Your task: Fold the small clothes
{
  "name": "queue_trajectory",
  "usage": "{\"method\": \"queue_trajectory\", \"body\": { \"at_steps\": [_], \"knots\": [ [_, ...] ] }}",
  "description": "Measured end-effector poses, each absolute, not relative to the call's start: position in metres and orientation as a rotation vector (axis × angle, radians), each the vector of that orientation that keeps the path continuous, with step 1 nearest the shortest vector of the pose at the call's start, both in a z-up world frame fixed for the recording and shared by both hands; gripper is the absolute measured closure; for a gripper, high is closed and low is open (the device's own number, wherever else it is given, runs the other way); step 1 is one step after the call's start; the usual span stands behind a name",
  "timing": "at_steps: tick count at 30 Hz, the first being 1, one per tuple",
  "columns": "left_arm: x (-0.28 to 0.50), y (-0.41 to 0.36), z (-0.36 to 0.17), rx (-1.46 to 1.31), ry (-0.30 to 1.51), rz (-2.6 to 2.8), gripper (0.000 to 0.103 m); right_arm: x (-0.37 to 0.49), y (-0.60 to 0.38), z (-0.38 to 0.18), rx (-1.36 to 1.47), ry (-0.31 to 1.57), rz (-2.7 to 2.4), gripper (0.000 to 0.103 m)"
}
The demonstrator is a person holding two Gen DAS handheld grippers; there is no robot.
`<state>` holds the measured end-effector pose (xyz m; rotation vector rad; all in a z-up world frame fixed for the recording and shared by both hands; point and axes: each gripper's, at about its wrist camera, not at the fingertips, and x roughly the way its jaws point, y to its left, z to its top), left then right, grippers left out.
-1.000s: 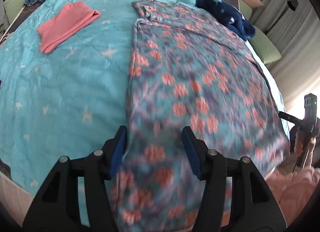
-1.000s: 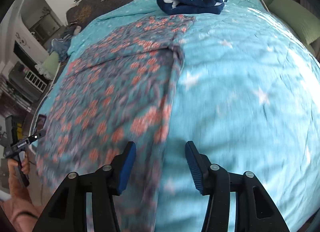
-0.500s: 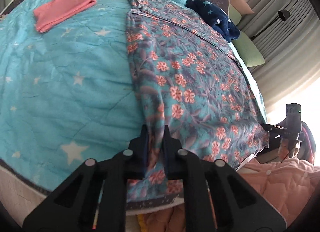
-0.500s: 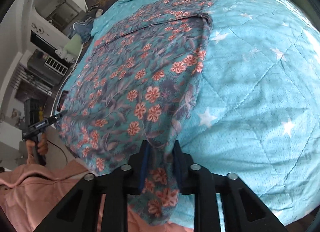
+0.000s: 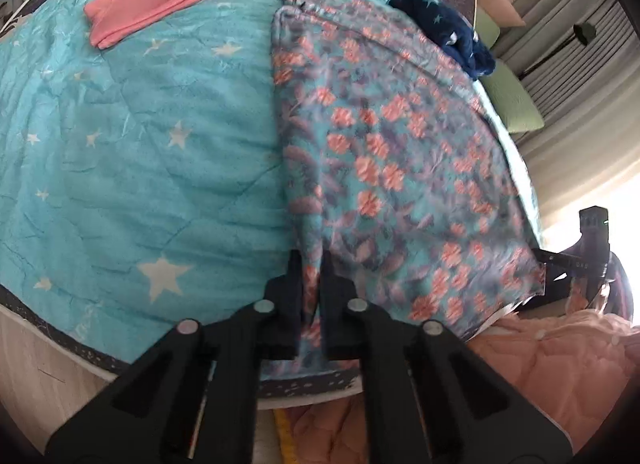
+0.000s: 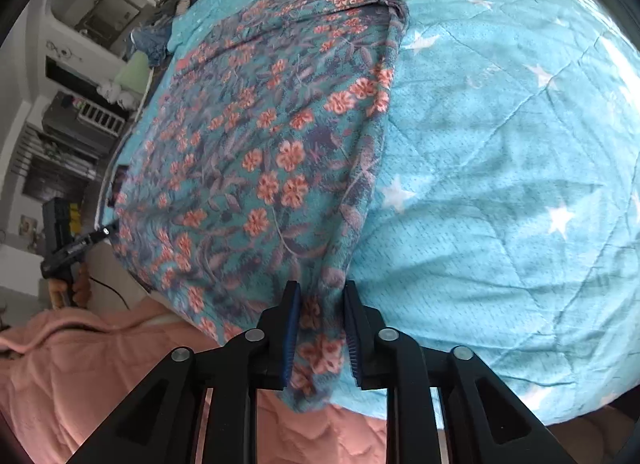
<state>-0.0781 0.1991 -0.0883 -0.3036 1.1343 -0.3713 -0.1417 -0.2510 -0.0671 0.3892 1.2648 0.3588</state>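
A teal garment with pink flowers (image 5: 384, 136) lies spread on the turquoise star-print bedspread (image 5: 132, 152), its near end hanging over the bed's front edge. My left gripper (image 5: 311, 280) is shut on the garment's near left corner. In the right wrist view the same floral garment (image 6: 272, 136) lies to the left, and my right gripper (image 6: 320, 316) is shut on its near right corner. The other gripper shows at each view's edge, on the right in the left wrist view (image 5: 592, 248) and on the left in the right wrist view (image 6: 68, 240).
A folded pink garment (image 5: 140, 4) lies at the far left of the bed. A dark blue star-print garment (image 5: 452, 32) lies at the far right. Green pillows (image 5: 508, 100) sit beyond it. A pink quilted fabric (image 6: 80, 364) is below the bed's edge.
Both grippers were open above the garment a second ago. They have closed on its near corners, and the near edge now hangs from the jaws.
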Motion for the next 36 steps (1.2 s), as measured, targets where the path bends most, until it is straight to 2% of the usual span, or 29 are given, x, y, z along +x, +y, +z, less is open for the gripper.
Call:
{"method": "queue_trajectory", "body": {
  "at_steps": [4,8,15,20,22,24,30,32,36],
  "knots": [
    [-0.067,0.197,-0.064,-0.308,1.067,-0.406,0.096,-0.131,-0.270,-0.053,0.589,1.175,0.364,0.099],
    [-0.035,0.194,-0.038,-0.306,0.982,-0.459,0.096,-0.109,-0.286,-0.033,0.652,1.083,0.383,0.099],
    [0.068,0.190,0.005,-0.347,0.843,-0.451,0.096,-0.023,-0.306,0.001,0.658,0.938,0.381,0.099],
    [0.154,0.180,-0.004,-0.433,0.854,-0.392,0.096,0.060,-0.325,-0.010,0.714,0.898,0.217,0.096],
    [0.179,0.173,-0.025,-0.415,0.930,-0.343,0.089,0.087,-0.332,-0.028,0.728,0.938,0.096,0.091],
    [0.186,0.172,-0.045,-0.393,0.990,-0.278,0.081,0.096,-0.333,-0.043,0.710,1.000,0.025,0.077],
    [0.154,0.185,-0.051,-0.318,0.967,-0.219,0.070,0.065,-0.319,-0.045,0.479,1.008,0.011,0.075],
    [0.142,0.187,-0.045,-0.274,0.930,-0.206,0.061,0.043,-0.310,-0.034,0.342,0.969,-0.014,0.075],
    [0.125,0.175,-0.037,-0.152,0.911,-0.228,0.058,0.029,-0.275,-0.025,0.041,0.944,0.024,0.075]
  ]
}}
